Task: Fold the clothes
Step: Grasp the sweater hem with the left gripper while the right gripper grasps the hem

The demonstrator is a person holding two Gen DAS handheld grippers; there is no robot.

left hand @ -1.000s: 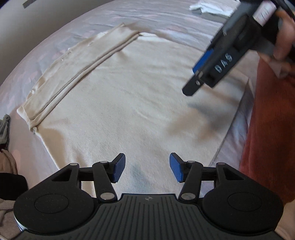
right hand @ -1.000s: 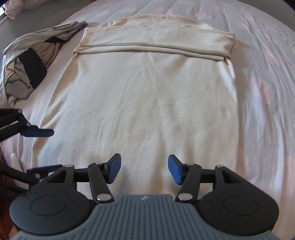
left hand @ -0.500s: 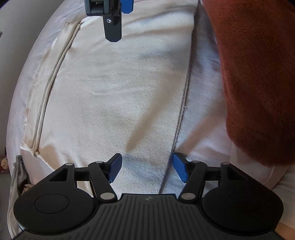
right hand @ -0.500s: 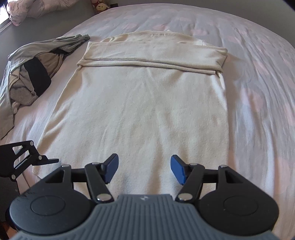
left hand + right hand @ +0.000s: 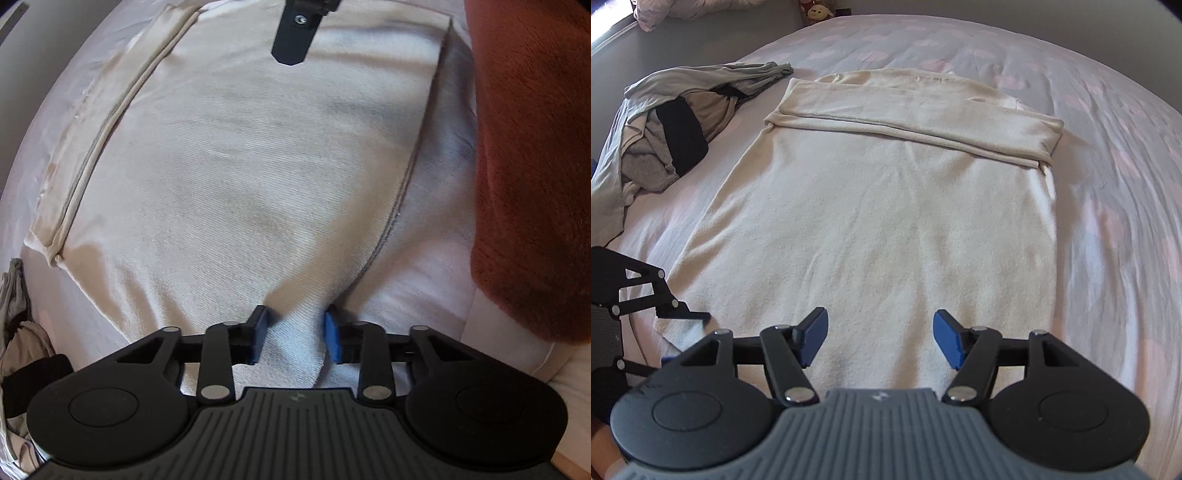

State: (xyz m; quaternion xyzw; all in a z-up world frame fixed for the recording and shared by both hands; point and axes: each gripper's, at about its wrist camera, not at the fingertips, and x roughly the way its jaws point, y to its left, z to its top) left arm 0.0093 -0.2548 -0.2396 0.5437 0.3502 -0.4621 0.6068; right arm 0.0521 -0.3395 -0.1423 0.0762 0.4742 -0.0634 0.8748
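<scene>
A cream sweater [image 5: 886, 221] lies flat on the bed, its sleeves folded across the far end as a band [image 5: 916, 114]. In the left wrist view the sweater [image 5: 258, 166] fills the middle. My left gripper [image 5: 295, 332] sits at its near hem corner, jaws narrowed on a puckered ridge of the cloth. The same gripper shows at the left edge of the right wrist view [image 5: 646, 295]. My right gripper [image 5: 881, 339] hovers open over the near hem, nothing between its pads. One of its fingers [image 5: 295, 33] pokes in at the top of the left wrist view.
A heap of grey and black clothes [image 5: 661, 140] lies left of the sweater. A rust-brown plush fabric [image 5: 535, 147] lies along the bed's near side. The pale patterned sheet [image 5: 1108, 184] stretches to the right. A stuffed toy [image 5: 816, 9] sits at the far edge.
My left gripper swung to the hem corner, came down and narrowed its jaws onto the cloth. My right gripper pulled back toward the near hem, still open.
</scene>
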